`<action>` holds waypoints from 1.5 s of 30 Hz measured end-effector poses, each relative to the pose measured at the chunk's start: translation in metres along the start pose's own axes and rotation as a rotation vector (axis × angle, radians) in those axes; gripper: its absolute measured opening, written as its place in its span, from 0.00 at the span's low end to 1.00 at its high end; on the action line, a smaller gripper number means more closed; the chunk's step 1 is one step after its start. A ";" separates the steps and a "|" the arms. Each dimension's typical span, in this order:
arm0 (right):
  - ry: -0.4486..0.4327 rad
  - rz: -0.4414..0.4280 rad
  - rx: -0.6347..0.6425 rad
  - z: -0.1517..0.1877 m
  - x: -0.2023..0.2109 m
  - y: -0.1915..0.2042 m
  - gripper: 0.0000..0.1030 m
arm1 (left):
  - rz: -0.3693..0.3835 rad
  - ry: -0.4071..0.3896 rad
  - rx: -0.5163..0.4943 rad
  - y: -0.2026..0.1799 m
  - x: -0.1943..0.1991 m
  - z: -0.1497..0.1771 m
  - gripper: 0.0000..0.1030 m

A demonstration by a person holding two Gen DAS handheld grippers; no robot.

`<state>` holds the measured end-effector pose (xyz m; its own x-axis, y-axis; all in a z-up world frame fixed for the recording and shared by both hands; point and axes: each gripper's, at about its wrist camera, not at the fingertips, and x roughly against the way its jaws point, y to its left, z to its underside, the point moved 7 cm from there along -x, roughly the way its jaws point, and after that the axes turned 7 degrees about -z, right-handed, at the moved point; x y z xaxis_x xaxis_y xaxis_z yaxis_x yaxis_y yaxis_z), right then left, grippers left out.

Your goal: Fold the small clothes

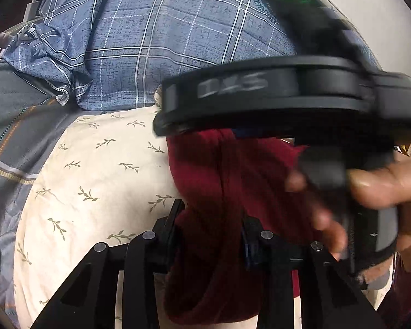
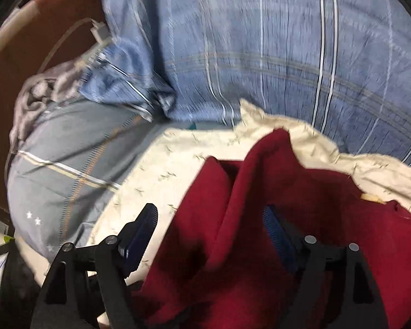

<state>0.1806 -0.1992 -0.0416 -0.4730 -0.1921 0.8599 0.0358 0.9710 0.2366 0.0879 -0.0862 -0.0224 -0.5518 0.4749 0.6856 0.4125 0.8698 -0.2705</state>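
The left gripper (image 1: 209, 227) is clamped on a bunched fold of the dark red garment (image 1: 219, 181), which lies on the cream cloth with leaf print (image 1: 96, 170). Only the left wrist view shows the other tool: the right gripper's black body, blurred, crosses above the garment with the person's hand (image 1: 383, 189) around its handle. The right wrist view shows the right gripper (image 2: 209, 219) with jaws spread wide; the red cloth lies loose between them, not pinched. Behind is blue checked bedding (image 2: 260, 54), and a white cable (image 2: 96, 33) appears at the left there.
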 end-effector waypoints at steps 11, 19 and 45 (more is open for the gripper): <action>-0.020 0.114 0.067 0.008 -0.004 -0.013 0.27 | 0.000 0.041 -0.017 0.003 0.000 0.001 0.53; -0.113 0.003 -0.011 0.011 0.033 -0.033 0.23 | -0.033 0.019 -0.058 -0.001 0.005 0.005 0.77; -0.291 0.076 -0.121 0.051 0.179 -0.155 0.20 | 0.160 -0.046 -0.284 -0.197 0.029 -0.001 0.19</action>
<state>0.0456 -0.3765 0.0527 -0.6960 -0.0543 0.7160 0.1768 0.9535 0.2441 -0.0086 -0.2434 0.0513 -0.4927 0.6139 0.6167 0.6792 0.7144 -0.1686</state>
